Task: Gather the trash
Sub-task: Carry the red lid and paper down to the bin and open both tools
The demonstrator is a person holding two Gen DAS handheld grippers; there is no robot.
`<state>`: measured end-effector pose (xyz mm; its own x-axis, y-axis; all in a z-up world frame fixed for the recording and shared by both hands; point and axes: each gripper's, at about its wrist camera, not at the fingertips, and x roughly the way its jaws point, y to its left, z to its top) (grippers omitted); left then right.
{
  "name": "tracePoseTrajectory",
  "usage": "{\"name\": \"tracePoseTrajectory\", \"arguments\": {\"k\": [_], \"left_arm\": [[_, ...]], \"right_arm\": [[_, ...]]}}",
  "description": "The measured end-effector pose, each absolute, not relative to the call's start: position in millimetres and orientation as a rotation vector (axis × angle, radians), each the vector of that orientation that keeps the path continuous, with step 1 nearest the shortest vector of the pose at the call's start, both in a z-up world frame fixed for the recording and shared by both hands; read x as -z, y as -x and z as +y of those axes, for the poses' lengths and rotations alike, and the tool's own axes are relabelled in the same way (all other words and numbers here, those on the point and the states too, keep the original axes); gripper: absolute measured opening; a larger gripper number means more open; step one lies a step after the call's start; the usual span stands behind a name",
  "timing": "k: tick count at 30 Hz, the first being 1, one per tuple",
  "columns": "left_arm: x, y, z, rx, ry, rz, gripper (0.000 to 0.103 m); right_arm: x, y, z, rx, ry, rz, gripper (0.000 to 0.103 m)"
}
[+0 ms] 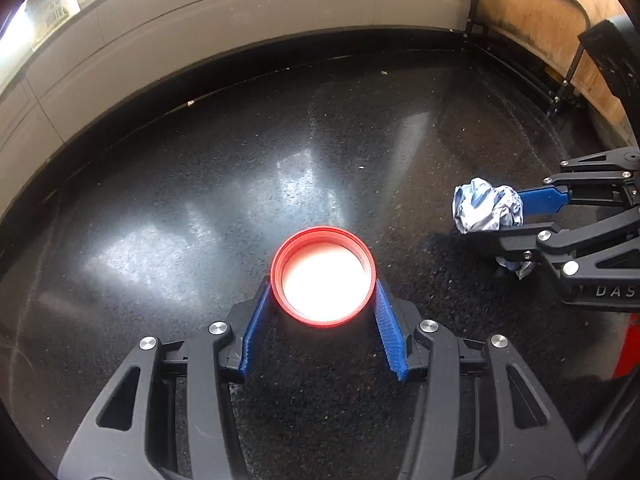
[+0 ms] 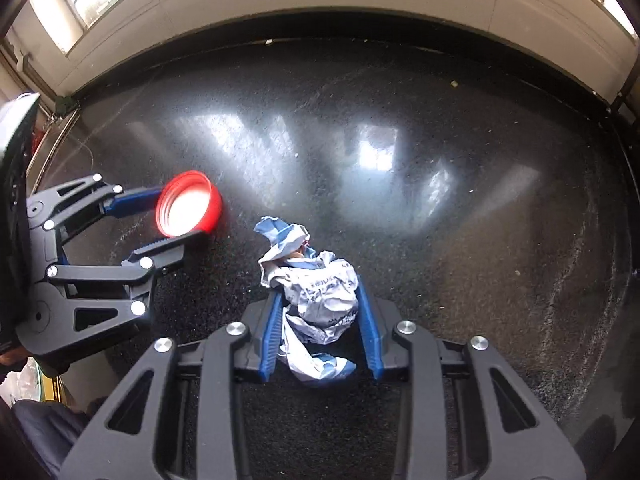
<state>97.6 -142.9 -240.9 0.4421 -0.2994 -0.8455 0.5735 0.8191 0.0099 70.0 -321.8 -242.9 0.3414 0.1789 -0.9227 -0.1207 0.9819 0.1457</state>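
A red jar lid (image 1: 323, 277) with a white inside sits between the blue pads of my left gripper (image 1: 323, 280), which is shut on its rim above the dark speckled floor (image 1: 280, 140). My right gripper (image 2: 319, 280) is shut on a crumpled white and blue wrapper (image 2: 316, 296). In the left wrist view the right gripper (image 1: 486, 220) and its wrapper (image 1: 486, 210) are at the right. In the right wrist view the left gripper (image 2: 186, 216) and the lid (image 2: 188, 204) are at the left.
A pale wall base (image 1: 240, 12) runs along the far edge of the floor. A wooden board in a black metal frame (image 1: 540, 20) stands at the far right. Small crumbs (image 1: 361, 167) lie on the floor. Something red (image 1: 628, 352) shows at the right edge.
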Motion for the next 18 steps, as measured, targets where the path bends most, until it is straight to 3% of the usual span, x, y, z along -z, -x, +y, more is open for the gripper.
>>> {"name": "tracePoseTrajectory", "arguments": {"k": [12,18], "left_arm": [[223.4,-88.0,-119.9,0.505,-0.289,0.959,0.048],[199.6,-66.2,-68.3,0.370,-0.226,0.934,0.048]], "right_arm": [[209.6,-58.8,-329.8,-0.164,-0.072,1.159,0.035],[188.3,-61.6,-300.7,-0.216,-0.025,1.122,0.035]]}}
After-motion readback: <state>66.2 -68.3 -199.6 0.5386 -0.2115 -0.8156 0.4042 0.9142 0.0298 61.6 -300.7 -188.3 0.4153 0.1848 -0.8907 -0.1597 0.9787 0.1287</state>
